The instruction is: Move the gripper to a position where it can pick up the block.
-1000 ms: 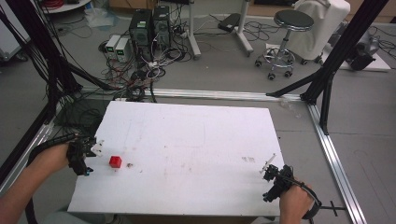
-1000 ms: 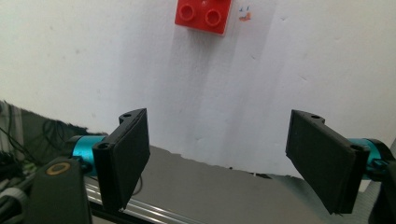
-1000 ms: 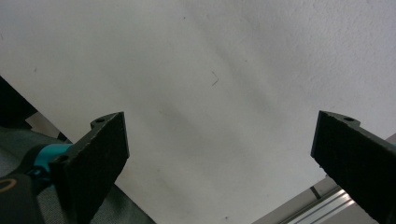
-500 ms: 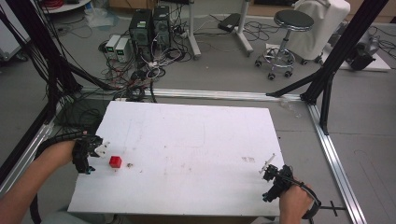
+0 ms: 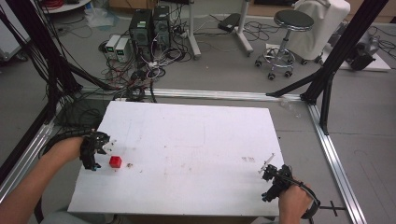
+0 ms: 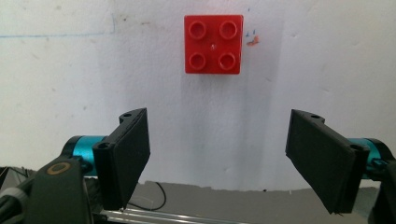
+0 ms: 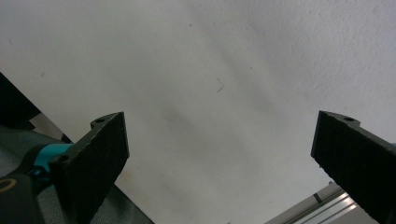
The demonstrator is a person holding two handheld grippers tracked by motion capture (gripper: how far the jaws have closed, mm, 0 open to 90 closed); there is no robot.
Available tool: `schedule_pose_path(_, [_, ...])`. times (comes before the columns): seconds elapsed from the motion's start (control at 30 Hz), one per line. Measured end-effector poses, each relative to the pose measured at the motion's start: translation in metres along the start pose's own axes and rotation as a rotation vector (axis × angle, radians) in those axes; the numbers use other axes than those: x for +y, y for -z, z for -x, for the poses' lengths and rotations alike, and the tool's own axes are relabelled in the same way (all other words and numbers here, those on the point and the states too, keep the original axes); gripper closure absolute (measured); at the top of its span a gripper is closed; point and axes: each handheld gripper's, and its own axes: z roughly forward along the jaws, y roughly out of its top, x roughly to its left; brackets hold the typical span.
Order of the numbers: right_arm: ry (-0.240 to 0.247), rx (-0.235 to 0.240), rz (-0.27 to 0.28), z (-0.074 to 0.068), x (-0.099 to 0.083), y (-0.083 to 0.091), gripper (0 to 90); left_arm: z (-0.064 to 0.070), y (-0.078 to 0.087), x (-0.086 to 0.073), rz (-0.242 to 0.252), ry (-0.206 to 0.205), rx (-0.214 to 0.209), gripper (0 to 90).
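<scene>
A small red brick (image 5: 115, 161) with four studs lies on the white table top (image 5: 196, 140) near its left edge. In the left gripper view the red brick (image 6: 213, 44) sits ahead of the jaws, a short way beyond their tips. My left gripper (image 5: 100, 153) is just left of the brick, open, with nothing between its jaws (image 6: 217, 158). At the table's front right corner my right gripper (image 5: 271, 179) stands open over bare white surface (image 7: 219, 154).
A small reddish mark (image 5: 129, 164) lies just right of the brick. Faint marks (image 5: 248, 159) show right of centre. An aluminium frame rail (image 5: 334, 158) runs along the table's right side. Cables and computer boxes (image 5: 149, 28) stand on the floor beyond.
My left gripper has moved right and a little forward, closer to the red brick. The right gripper has stayed in place.
</scene>
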Motion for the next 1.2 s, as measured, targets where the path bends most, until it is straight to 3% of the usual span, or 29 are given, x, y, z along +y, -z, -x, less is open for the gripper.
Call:
schedule_pose_path(0.6, [0.000, 0.004, 0.005, 0.000, 0.000, 0.000, 3.3, -0.007, -0.018, 0.022, -0.031, -0.047, -0.014, 22.1])
schedule_pose_path(1.2, [0.004, 0.008, 0.009, 0.001, -0.001, -0.002, 3.3, -0.006, -0.039, 0.035, -0.059, -0.054, -0.043, 22.2])
